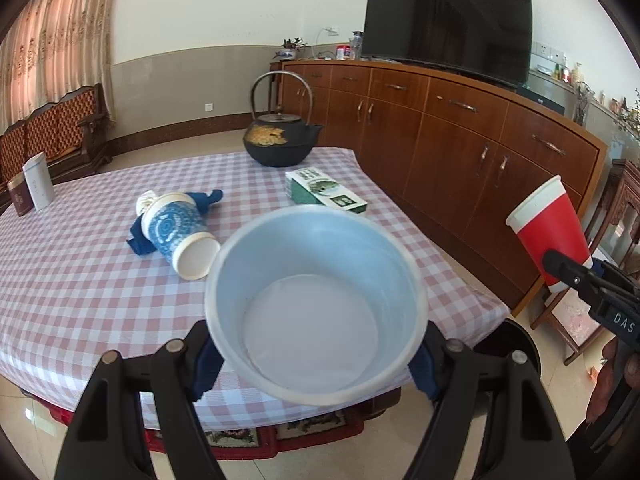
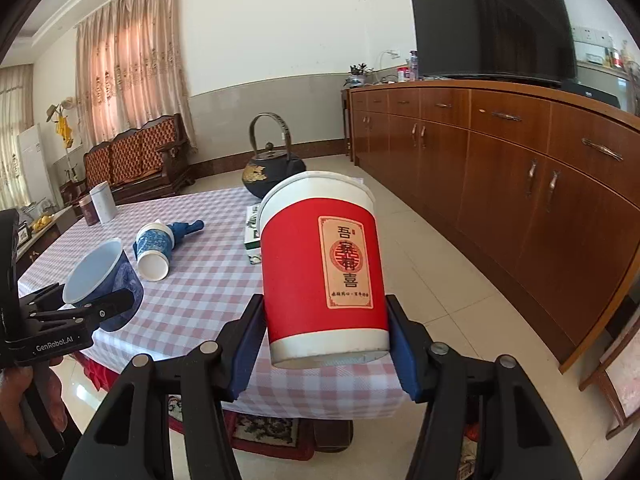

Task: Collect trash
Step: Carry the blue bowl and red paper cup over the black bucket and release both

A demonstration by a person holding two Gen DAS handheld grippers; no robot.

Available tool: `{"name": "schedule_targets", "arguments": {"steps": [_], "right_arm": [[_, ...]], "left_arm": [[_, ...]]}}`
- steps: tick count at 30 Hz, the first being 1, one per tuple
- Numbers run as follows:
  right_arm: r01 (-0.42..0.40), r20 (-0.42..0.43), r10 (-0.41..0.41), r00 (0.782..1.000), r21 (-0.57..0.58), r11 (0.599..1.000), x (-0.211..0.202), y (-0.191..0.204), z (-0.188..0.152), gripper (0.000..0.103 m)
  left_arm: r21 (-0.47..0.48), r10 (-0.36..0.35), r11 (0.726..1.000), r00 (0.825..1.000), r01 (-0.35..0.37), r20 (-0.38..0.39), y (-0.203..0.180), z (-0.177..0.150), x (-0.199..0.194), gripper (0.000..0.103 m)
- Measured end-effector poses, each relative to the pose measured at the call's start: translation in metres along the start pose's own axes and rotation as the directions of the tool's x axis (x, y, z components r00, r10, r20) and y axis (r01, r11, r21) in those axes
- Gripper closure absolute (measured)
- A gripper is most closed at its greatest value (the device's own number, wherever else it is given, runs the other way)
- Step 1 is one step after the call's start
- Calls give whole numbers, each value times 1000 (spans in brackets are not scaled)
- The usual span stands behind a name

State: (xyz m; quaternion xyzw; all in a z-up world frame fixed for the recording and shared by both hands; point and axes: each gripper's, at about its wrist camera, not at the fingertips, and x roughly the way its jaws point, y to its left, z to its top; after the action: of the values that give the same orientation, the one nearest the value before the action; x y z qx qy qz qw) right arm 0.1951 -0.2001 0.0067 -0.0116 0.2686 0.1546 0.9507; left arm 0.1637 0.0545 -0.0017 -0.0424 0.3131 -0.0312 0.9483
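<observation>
My left gripper [image 1: 314, 364] is shut on a blue paper cup [image 1: 316, 304], whose white empty inside faces the left wrist camera; the right wrist view shows this blue paper cup [image 2: 100, 276] at the left, held over the table's near edge. My right gripper [image 2: 326, 344] is shut on a red paper cup [image 2: 322, 272] with a beige label, tilted, mouth away from the camera; the left wrist view has the red paper cup [image 1: 548, 232] at the right. A second blue-patterned cup [image 1: 180, 236] lies on its side on the checked tablecloth [image 1: 80, 280], resting on a dark blue cloth [image 1: 208, 200].
A black iron teapot [image 1: 280, 140] stands at the table's far edge, a green and white box [image 1: 324, 192] near it. Two tins [image 1: 32, 188] sit at the far left. A long wooden sideboard [image 1: 480, 140] with a TV [image 1: 448, 20] runs along the right; a wooden chair [image 2: 616, 368] stands beside it.
</observation>
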Motion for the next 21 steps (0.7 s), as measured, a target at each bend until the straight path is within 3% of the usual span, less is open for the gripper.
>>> {"name": "schedule_targets", "arguments": {"steps": [12, 21], "right_arm": [[166, -12, -166, 986, 103, 981, -53, -72, -34, 43], [243, -32, -241, 970, 150, 958, -75, -106, -58, 43]], "left_arm": [[106, -126, 986, 992, 128, -29, -75, -1, 12, 26], [170, -192, 965, 980, 200, -60, -123, -3, 23, 26]]}}
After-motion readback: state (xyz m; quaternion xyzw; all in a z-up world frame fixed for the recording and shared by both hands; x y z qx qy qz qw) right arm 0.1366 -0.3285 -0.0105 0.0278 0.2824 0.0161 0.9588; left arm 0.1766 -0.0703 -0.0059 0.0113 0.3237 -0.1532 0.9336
